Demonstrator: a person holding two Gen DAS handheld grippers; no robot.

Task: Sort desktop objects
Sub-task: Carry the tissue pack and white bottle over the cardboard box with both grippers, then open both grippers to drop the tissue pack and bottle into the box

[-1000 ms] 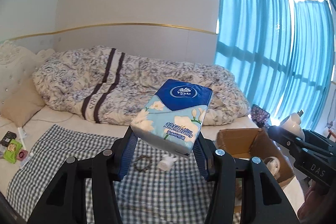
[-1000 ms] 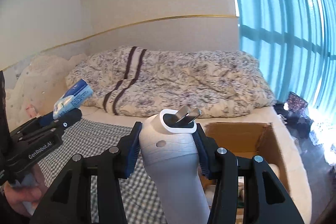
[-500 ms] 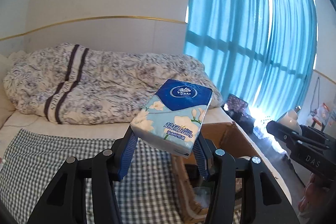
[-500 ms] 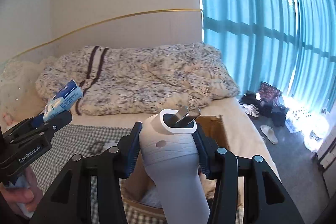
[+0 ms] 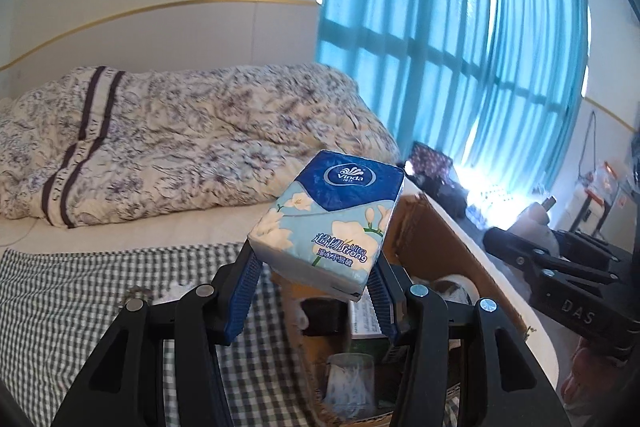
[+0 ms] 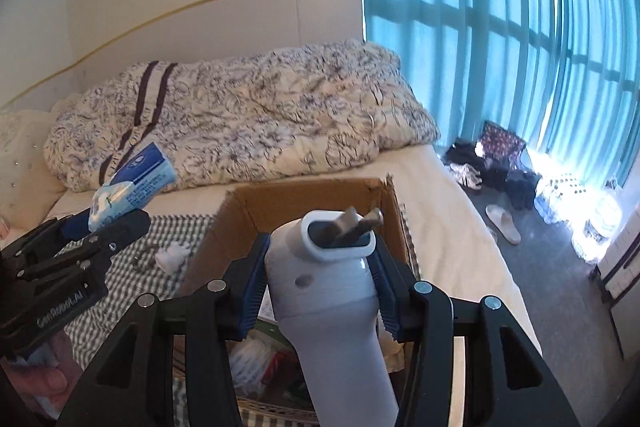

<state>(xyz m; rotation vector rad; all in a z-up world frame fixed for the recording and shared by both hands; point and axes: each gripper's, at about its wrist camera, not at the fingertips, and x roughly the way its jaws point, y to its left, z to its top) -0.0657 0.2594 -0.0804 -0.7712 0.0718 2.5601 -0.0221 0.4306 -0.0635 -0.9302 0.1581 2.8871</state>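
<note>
Two grippers hover over the open brown cardboard box (image 6: 308, 197) on the checked cloth (image 5: 80, 291). Left gripper (image 5: 312, 281) clamps a blue floral tissue pack (image 5: 328, 215); right gripper (image 6: 320, 291) clamps a pale grey plastic plug-ended device (image 6: 328, 291).

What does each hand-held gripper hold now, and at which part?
The left hand-held gripper holds a tissue pack by its lower end. The right hand-held gripper holds a grey plug-like device by its upper sides.

I see a blue-and-white floral tissue pack (image 5: 328, 219), green-checked cloth (image 5: 60, 291), teal curtains (image 5: 460, 47), brown cardboard box (image 6: 304, 197) (pale grey charger (image 6: 332, 299)).
</note>
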